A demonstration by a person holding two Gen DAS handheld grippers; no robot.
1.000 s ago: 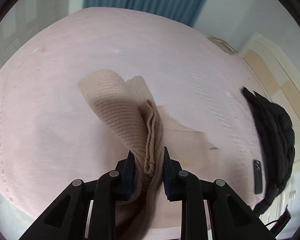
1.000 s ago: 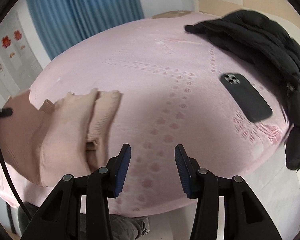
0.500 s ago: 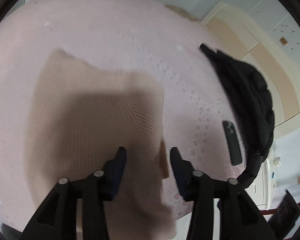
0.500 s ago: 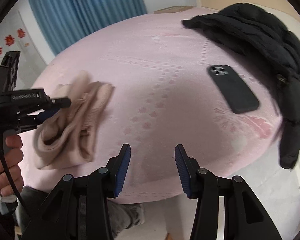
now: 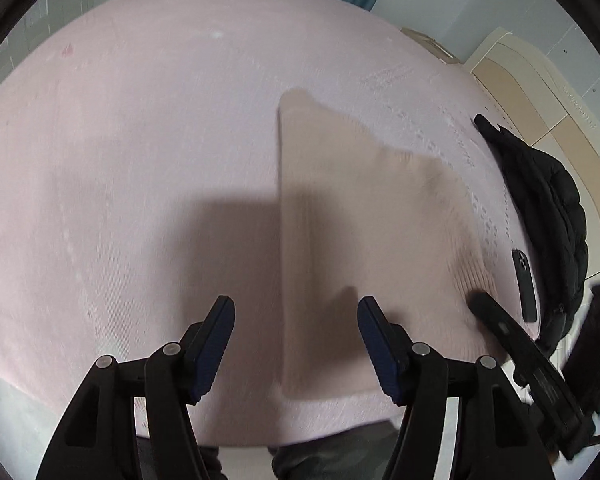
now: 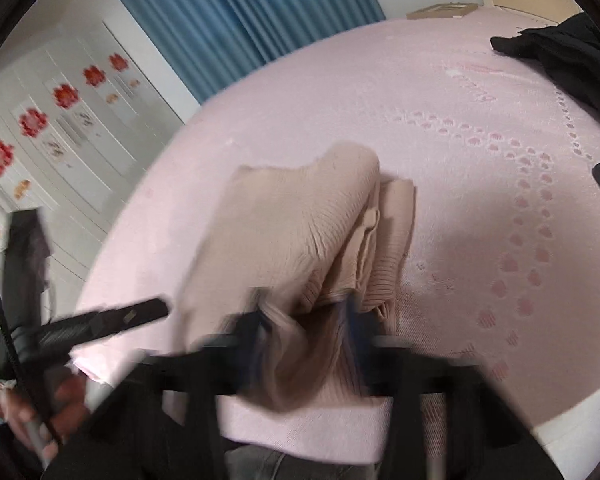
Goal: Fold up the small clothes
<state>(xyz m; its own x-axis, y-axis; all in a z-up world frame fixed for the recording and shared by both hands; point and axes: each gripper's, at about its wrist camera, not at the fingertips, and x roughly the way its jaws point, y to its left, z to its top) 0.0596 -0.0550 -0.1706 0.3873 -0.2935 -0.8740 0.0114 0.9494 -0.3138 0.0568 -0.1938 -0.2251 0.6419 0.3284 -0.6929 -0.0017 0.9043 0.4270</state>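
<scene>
Only in the right wrist view is the right gripper point(image 6: 304, 320) seen, clenched on the beige knit garment point(image 6: 300, 232) at lower centre on the pink bed point(image 6: 460, 184). Left view: the left gripper point(image 5: 296, 332), jaws just opened, is released above it, nothing between them.

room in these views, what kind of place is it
Probably a bedroom at home: a bed with a pink cover, a blue curtain behind it, and a black jacket and a phone lying on the bed.
</scene>
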